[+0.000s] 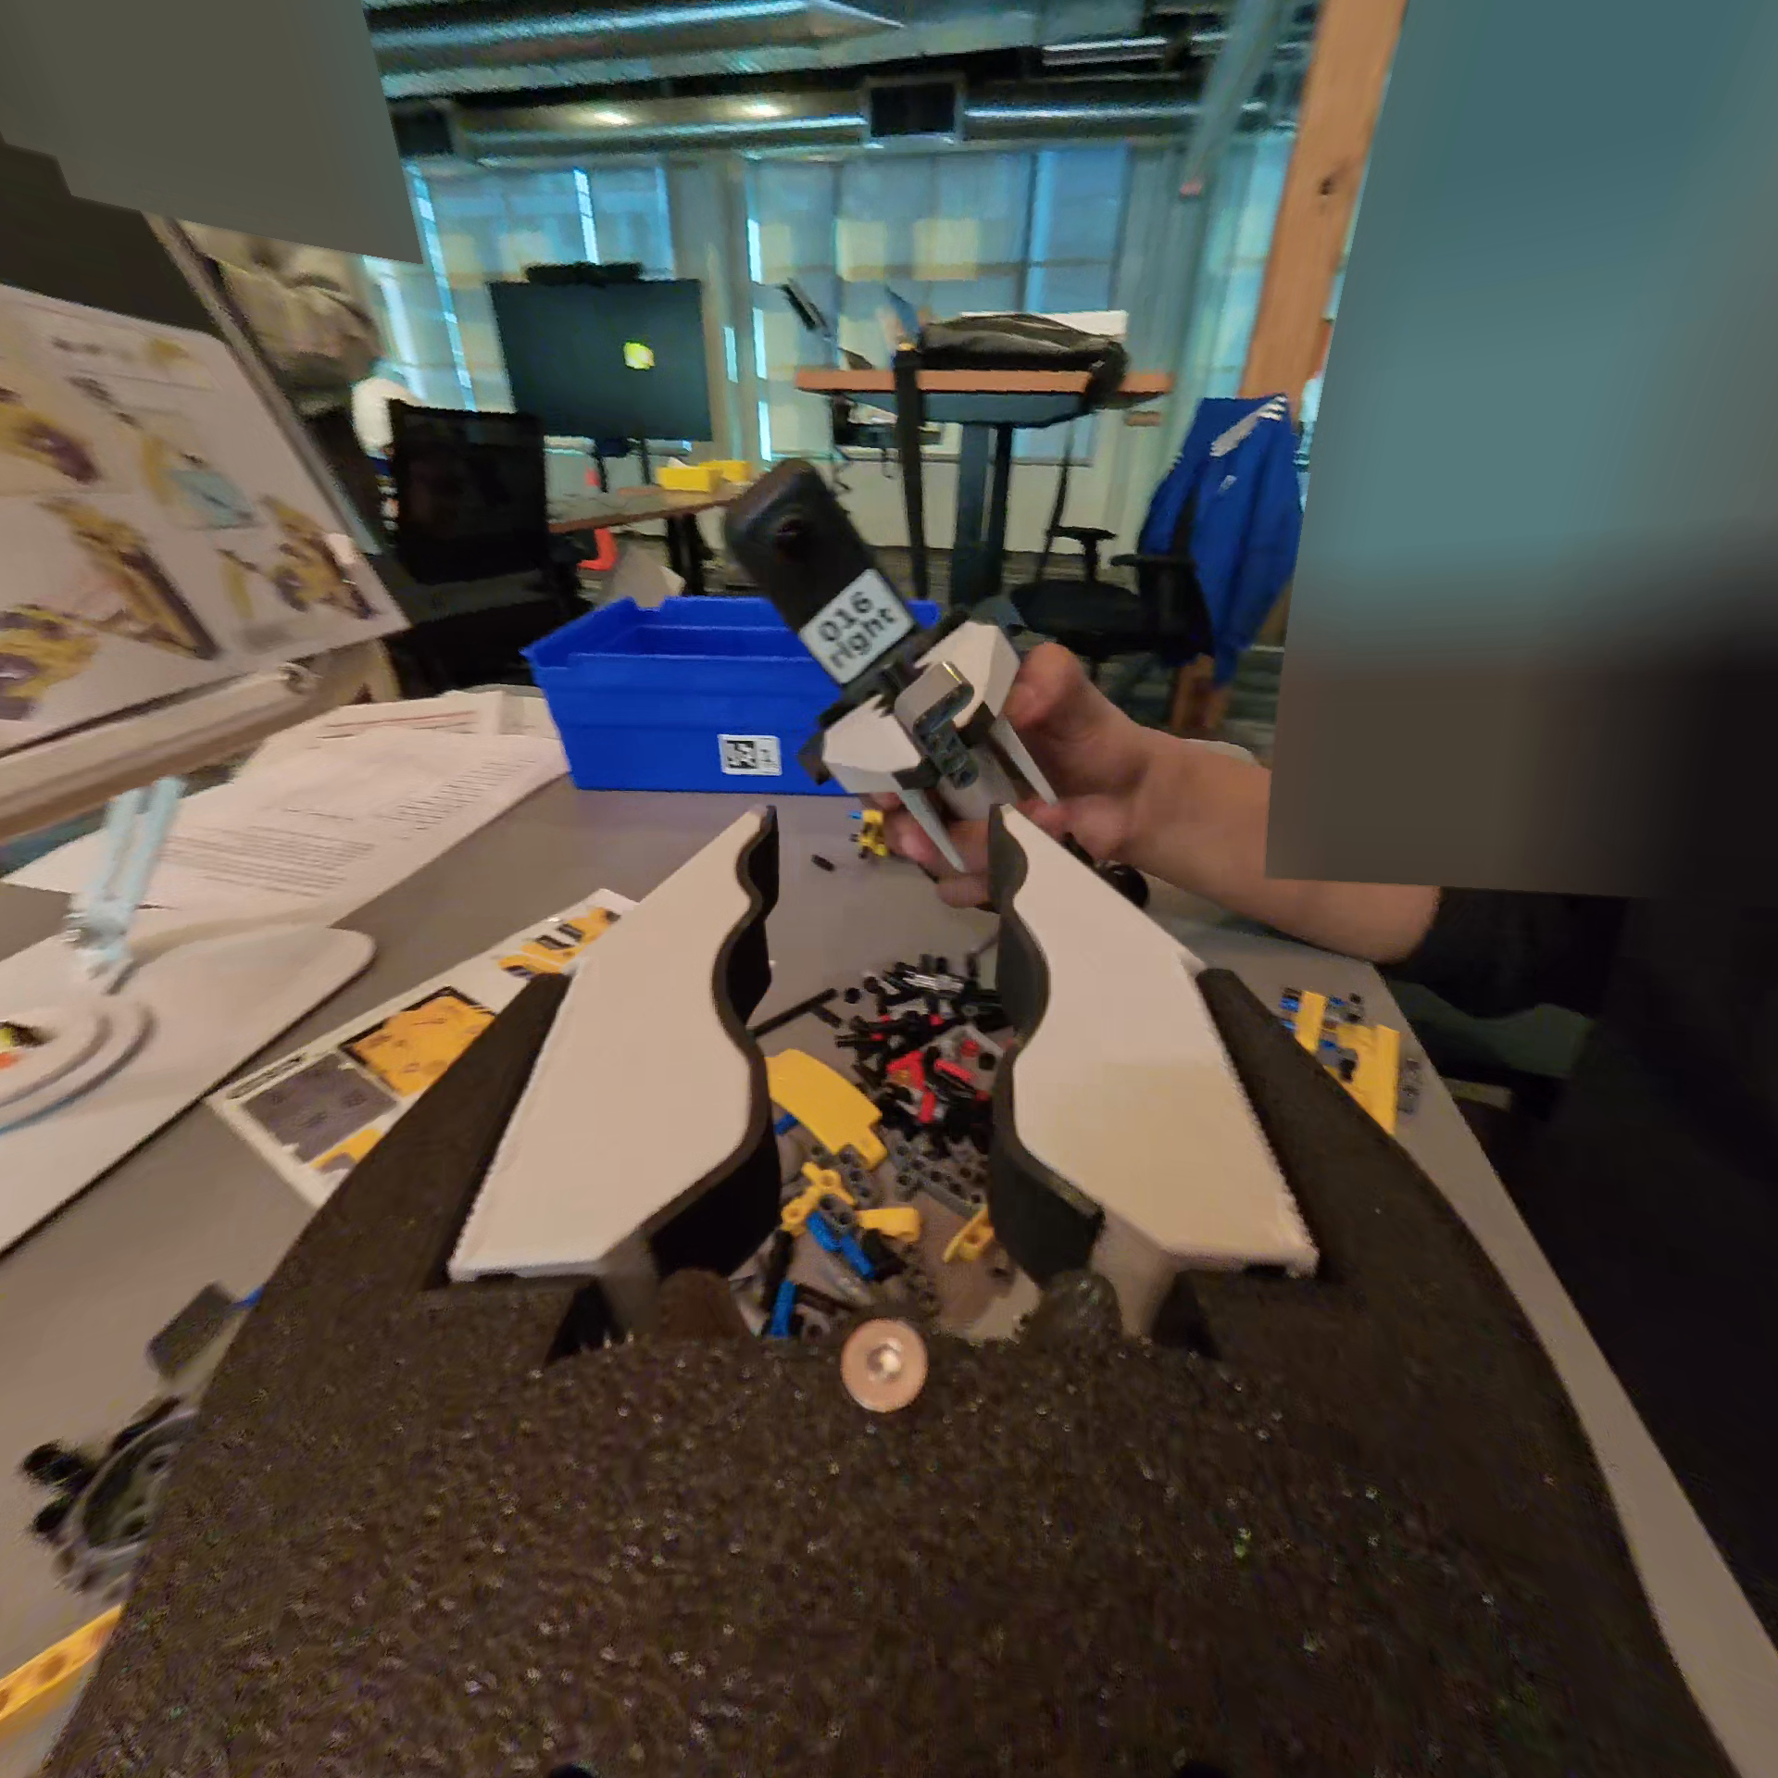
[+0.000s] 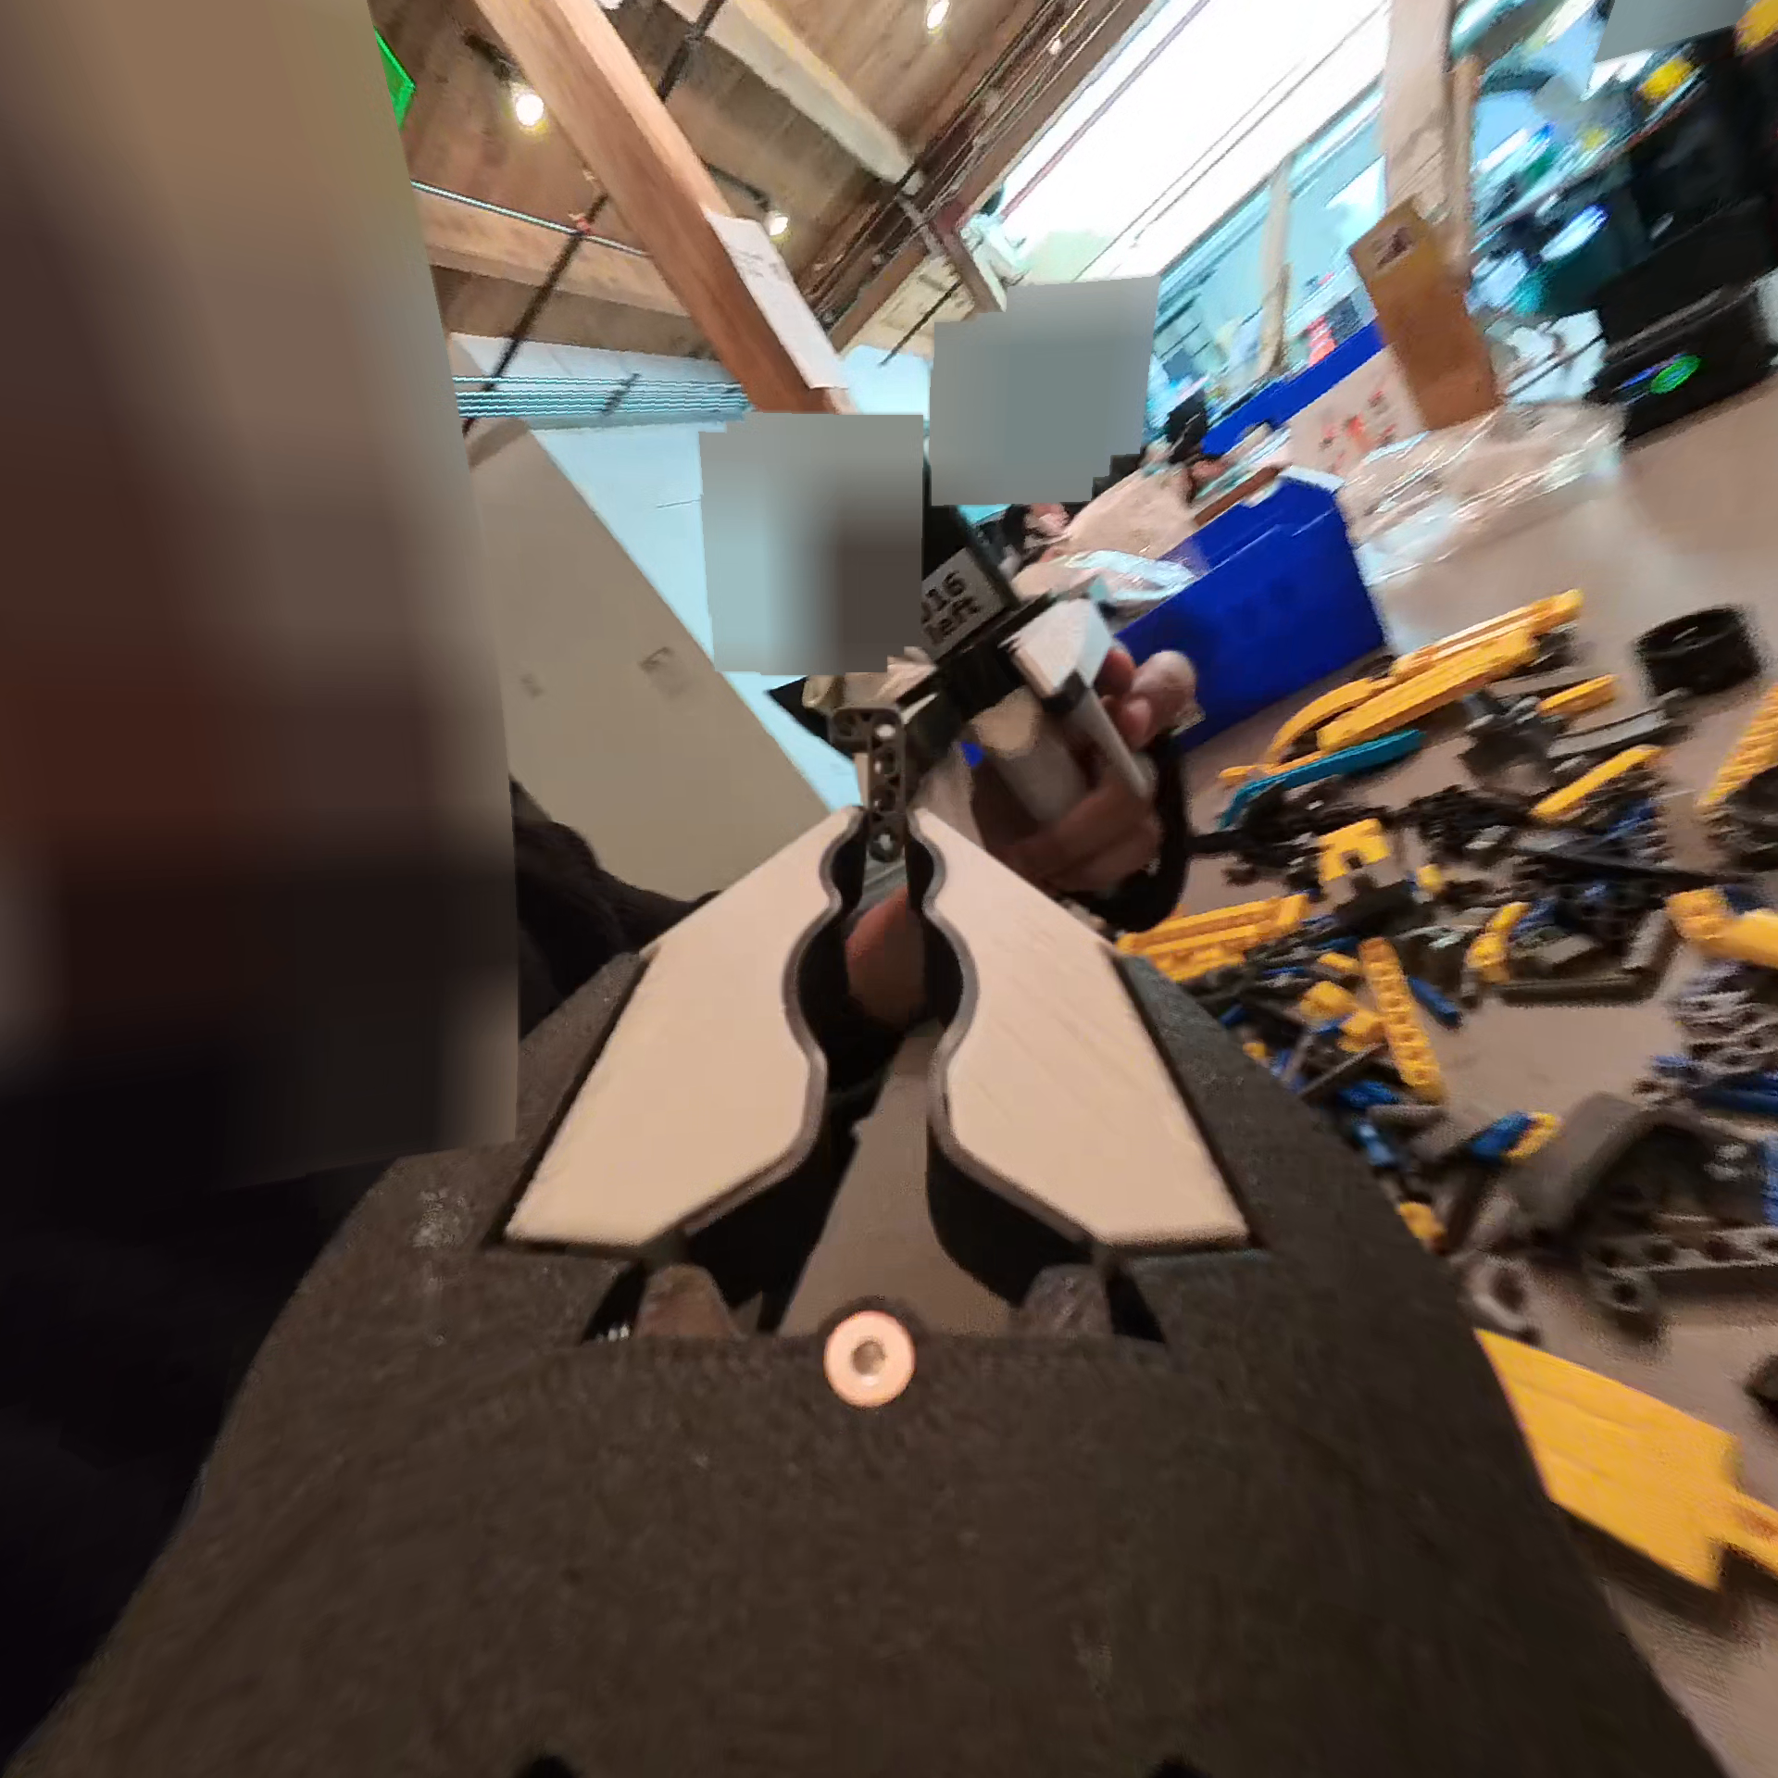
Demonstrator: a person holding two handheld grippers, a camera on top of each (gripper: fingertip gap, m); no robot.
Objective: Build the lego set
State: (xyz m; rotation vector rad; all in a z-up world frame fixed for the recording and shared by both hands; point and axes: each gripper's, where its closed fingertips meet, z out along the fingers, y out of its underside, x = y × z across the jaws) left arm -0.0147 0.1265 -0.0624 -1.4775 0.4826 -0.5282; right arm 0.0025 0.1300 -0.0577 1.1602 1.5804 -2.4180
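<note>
Right gripper (image 2: pixel 883 835) pinches grey L-beam (image 2: pixel 877 760), likely; left gripper (image 1: pixel 880 847) agape above brick pile (image 1: pixel 895 1087).

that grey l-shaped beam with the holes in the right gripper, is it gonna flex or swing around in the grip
The grey L-shaped beam looks like hard plastic, so probably stiff. The right gripper pinches only its lower end, so it may pivot if bumped. It seems small and perforated, likely light.

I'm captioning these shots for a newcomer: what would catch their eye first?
The right gripper, raised in the air, pinches a grey L-shaped beam. The left gripper hangs open over a heap of yellow, black and blue building pieces on the grey table, a blue bin behind.
</note>
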